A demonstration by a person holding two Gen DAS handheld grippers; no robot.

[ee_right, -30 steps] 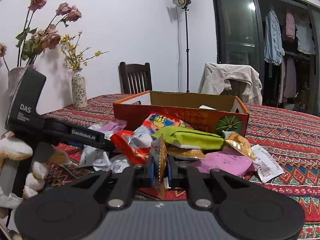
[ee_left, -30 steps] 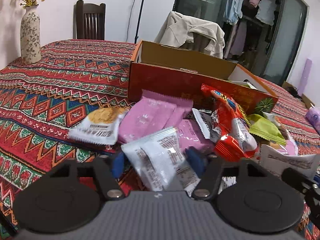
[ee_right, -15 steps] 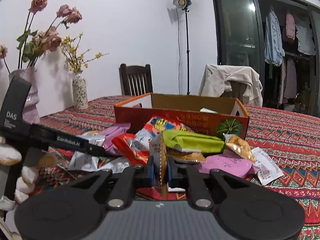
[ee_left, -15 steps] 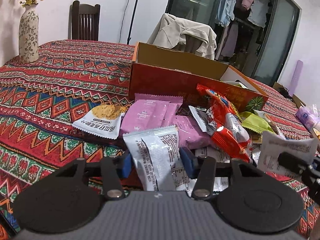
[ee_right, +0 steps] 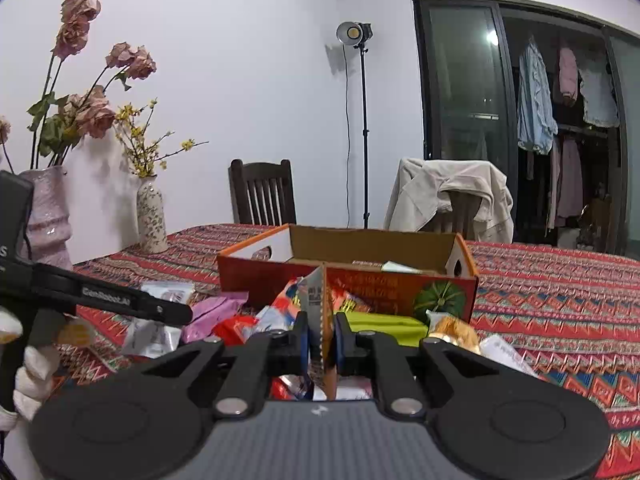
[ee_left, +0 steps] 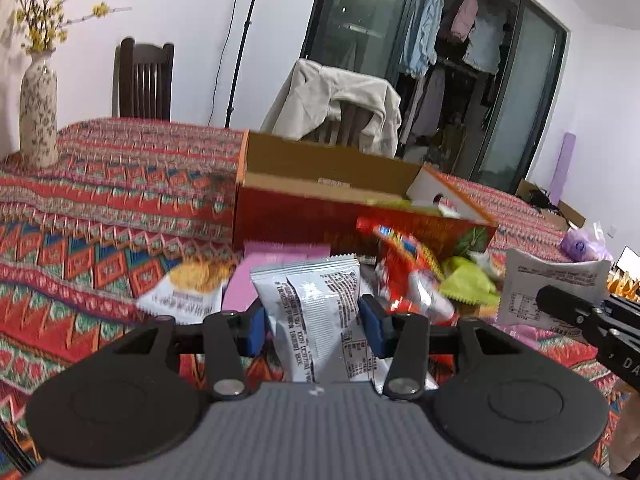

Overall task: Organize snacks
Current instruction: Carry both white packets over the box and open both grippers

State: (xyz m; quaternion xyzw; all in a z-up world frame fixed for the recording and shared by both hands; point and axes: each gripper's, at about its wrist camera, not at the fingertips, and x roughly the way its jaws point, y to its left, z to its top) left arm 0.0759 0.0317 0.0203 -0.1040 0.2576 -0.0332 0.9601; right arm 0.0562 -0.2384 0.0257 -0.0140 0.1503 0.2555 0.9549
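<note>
Left hand-held gripper (ee_left: 316,326): jaws closing on silver snack packet (ee_left: 316,308). Right hand-held gripper (ee_right: 322,338): clamped on thin sachet (ee_right: 318,312). Orange cardboard box (ee_right: 360,280) beyond, on worktop (ee_left: 100,216).

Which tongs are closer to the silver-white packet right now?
Left. The left tongs are closing with the silver-white packet between their pads; the right tongs, off to its right, pinch another packet.

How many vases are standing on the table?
2. A pink ribbed vase with dried roses stands at the far left; a slim flower-patterned vase with yellow blossoms stands just right of it, farther back. Others may be hidden out of frame.
</note>
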